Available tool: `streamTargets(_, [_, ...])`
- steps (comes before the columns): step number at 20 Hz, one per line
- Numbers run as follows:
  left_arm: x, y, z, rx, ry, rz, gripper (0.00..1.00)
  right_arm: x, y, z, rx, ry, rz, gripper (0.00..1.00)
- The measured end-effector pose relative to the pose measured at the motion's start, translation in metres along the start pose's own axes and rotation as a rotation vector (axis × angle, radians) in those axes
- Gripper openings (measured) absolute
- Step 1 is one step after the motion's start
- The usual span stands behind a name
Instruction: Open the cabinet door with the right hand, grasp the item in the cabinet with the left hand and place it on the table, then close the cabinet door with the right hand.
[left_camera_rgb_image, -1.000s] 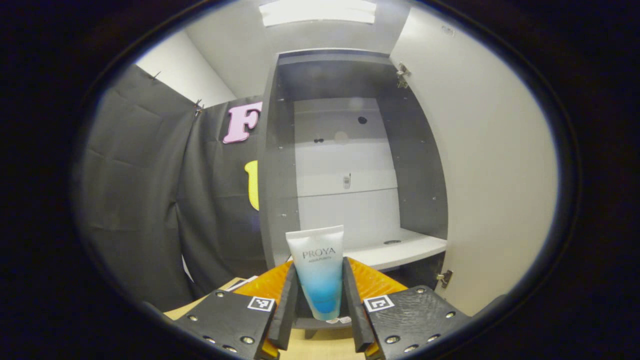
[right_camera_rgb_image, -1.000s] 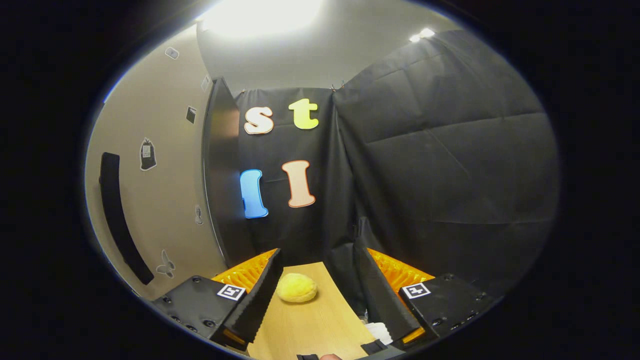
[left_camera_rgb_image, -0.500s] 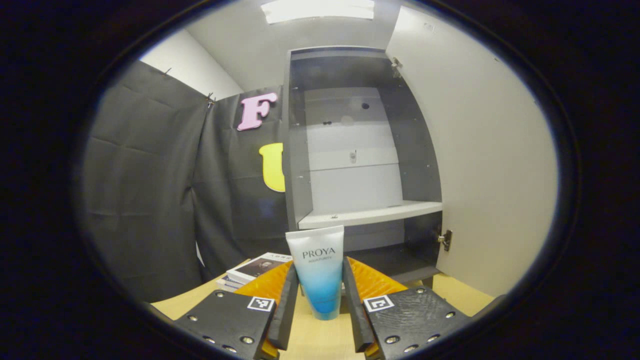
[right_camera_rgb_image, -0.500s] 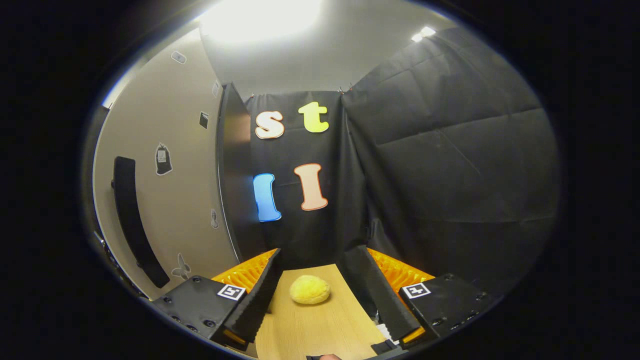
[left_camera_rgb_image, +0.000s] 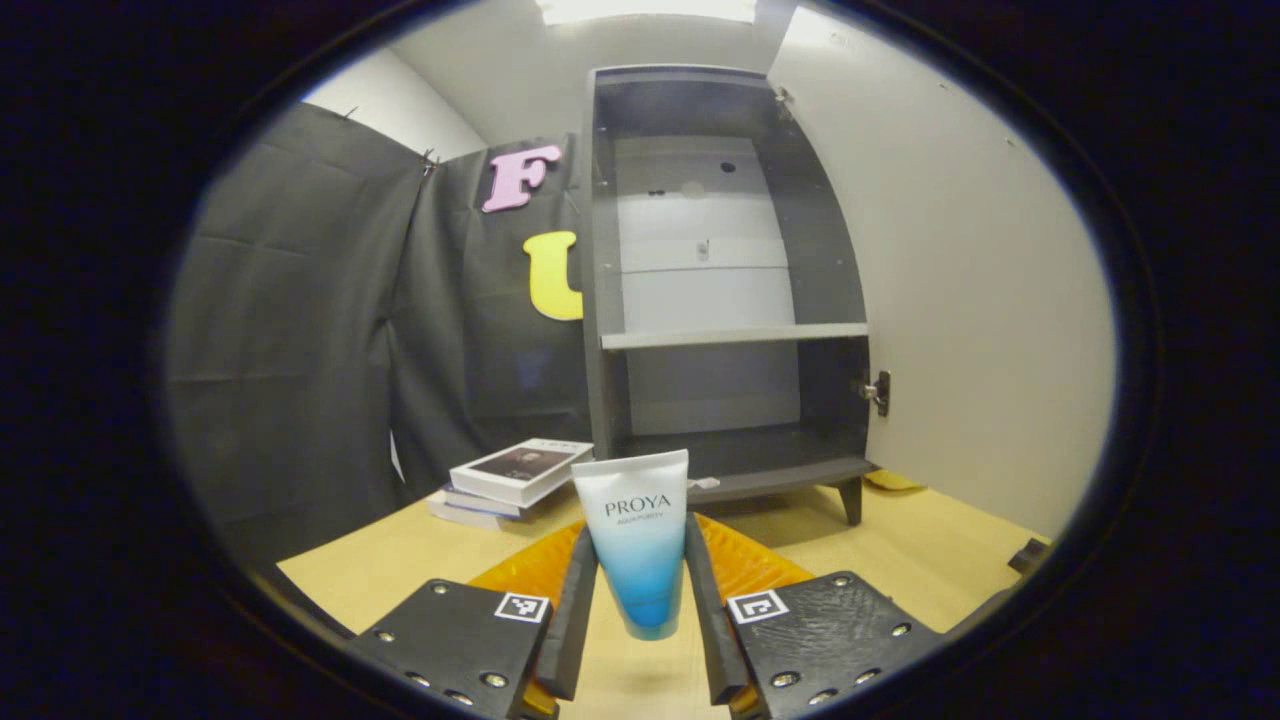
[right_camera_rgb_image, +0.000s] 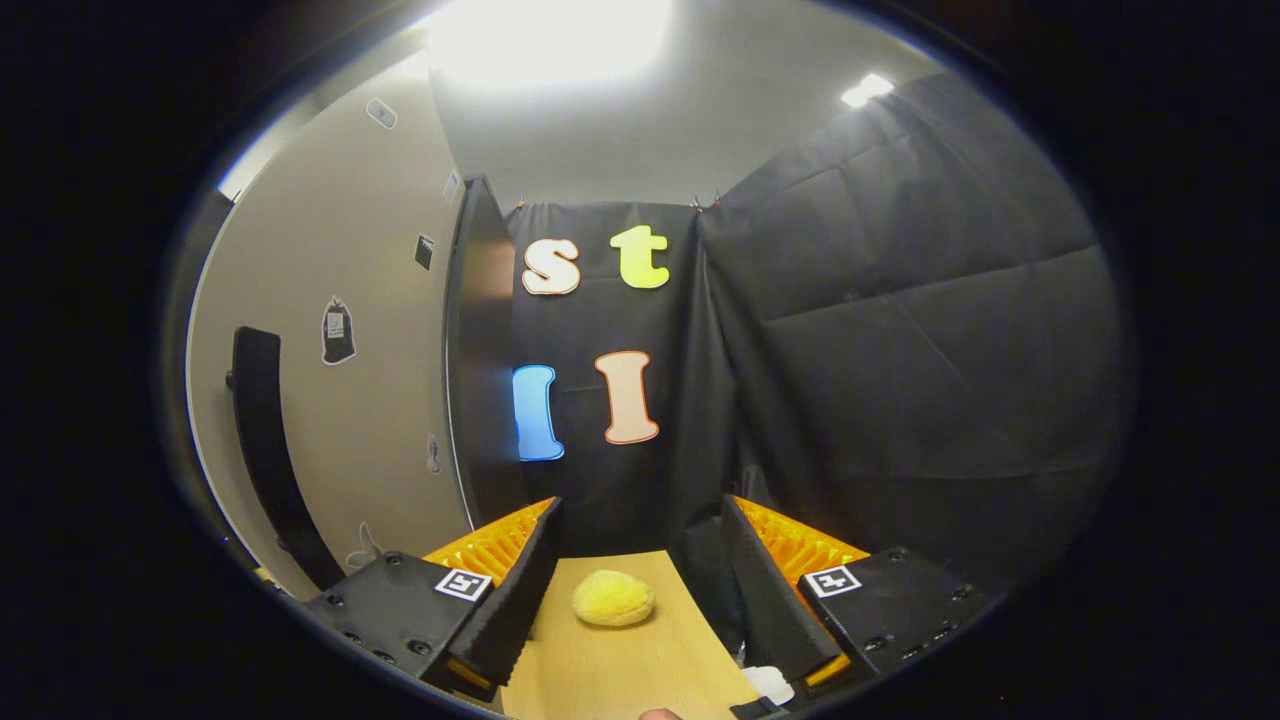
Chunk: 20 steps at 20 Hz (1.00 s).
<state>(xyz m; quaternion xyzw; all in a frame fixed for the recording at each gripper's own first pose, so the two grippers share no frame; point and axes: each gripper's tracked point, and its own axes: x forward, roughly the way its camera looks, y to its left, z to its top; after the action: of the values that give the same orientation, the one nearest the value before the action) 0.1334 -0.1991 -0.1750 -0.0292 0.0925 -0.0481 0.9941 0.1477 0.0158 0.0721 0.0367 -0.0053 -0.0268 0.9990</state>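
Note:
In the left gripper view my left gripper (left_camera_rgb_image: 640, 610) is shut on a white-and-blue cosmetic tube (left_camera_rgb_image: 638, 545), held upright above the wooden table (left_camera_rgb_image: 930, 560). Beyond it stands the dark grey cabinet (left_camera_rgb_image: 720, 300) with its white door (left_camera_rgb_image: 960, 300) swung open to the right and its shelf (left_camera_rgb_image: 735, 337) bare. In the right gripper view my right gripper (right_camera_rgb_image: 640, 590) is open with nothing between its fingers, just right of the open door (right_camera_rgb_image: 340, 400), whose black handle (right_camera_rgb_image: 265, 440) faces me at the left.
A stack of books (left_camera_rgb_image: 510, 478) lies on the table left of the cabinet. A yellow sponge-like lump (right_camera_rgb_image: 613, 598) rests on the table (right_camera_rgb_image: 620, 670) ahead of the right gripper. Black cloth walls close in the booth on the left and back.
The left gripper has drawn back and down from the cabinet with the tube, so the table and books came into view. The right gripper shifted only slightly.

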Motion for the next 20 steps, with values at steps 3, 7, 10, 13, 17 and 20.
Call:
streamTargets(3, [-0.003, -0.007, -0.032, 0.007, 0.037, -0.003, 0.5, -0.002, 0.008, -0.004, 0.015, 0.023, 0.023, 0.98])
streamTargets(7, [-0.003, -0.004, -0.069, -0.002, 0.08, 0.026, 0.5, -0.006, 0.004, -0.003, -0.012, 0.028, 0.009, 0.98])
streamTargets(10, [-0.001, -0.001, -0.09, -0.005, 0.104, 0.049, 0.51, -0.006, 0.006, -0.001, -0.028, 0.031, 0.012, 0.98])
streamTargets(13, [0.001, -0.002, -0.101, -0.009, 0.117, 0.064, 0.51, -0.007, 0.014, -0.001, -0.048, 0.037, 0.026, 0.92])
streamTargets(17, [-0.005, -0.005, -0.116, -0.011, 0.136, 0.065, 0.5, -0.006, 0.022, -0.005, -0.082, 0.043, 0.043, 0.92])
streamTargets(20, [-0.009, -0.007, -0.119, 0.007, 0.134, 0.079, 0.52, -0.001, 0.025, -0.011, -0.085, 0.054, 0.043, 0.94])
